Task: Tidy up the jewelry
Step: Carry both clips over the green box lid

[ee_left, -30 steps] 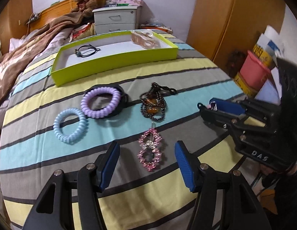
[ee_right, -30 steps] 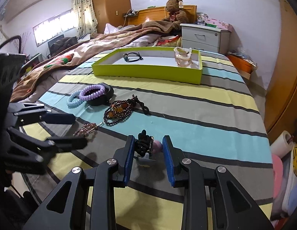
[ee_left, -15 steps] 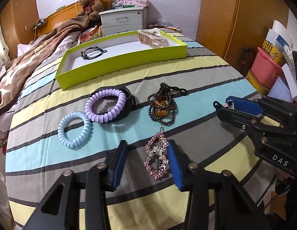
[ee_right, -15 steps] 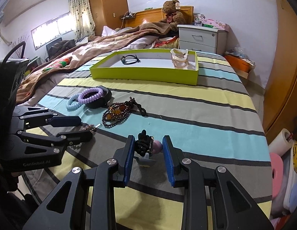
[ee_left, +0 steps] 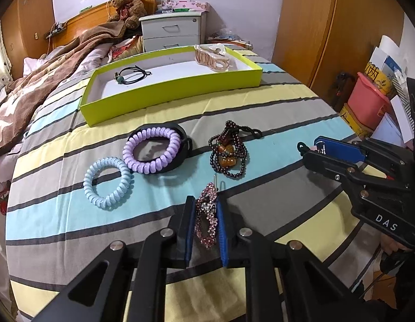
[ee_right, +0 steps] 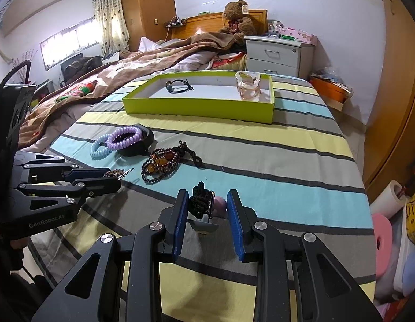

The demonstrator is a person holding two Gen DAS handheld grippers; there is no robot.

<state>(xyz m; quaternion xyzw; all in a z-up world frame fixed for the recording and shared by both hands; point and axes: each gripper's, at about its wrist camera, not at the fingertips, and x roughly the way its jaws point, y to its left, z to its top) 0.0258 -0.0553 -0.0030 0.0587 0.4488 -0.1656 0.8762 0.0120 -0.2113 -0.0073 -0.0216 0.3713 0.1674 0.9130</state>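
Note:
My left gripper (ee_left: 205, 209) is shut on a pink rhinestone hair clip (ee_left: 206, 218), held just above the striped bedspread; it also shows in the right wrist view (ee_right: 115, 173). My right gripper (ee_right: 207, 209) is shut on a black and purple hair ornament (ee_right: 204, 206). On the bed lie a dark bead bracelet (ee_left: 229, 151), a purple coil hair tie (ee_left: 152, 150) on a black band, and a light blue coil hair tie (ee_left: 108, 182). A lime green tray (ee_left: 170, 91) further back holds a black hair tie (ee_left: 132, 76) and a beige claw clip (ee_left: 211, 59).
A brown blanket (ee_left: 33, 80) covers the bed's left side. A grey nightstand (ee_left: 172, 30) and a teddy bear (ee_left: 125, 4) stand behind the tray. A wooden wardrobe (ee_left: 309, 21) and a pink bin (ee_left: 368, 104) are off the bed's right edge.
My left gripper has moved forward over the pink hair clip, closed on it and lifted it slightly. My right gripper has kept hold of its ornament and barely moved.

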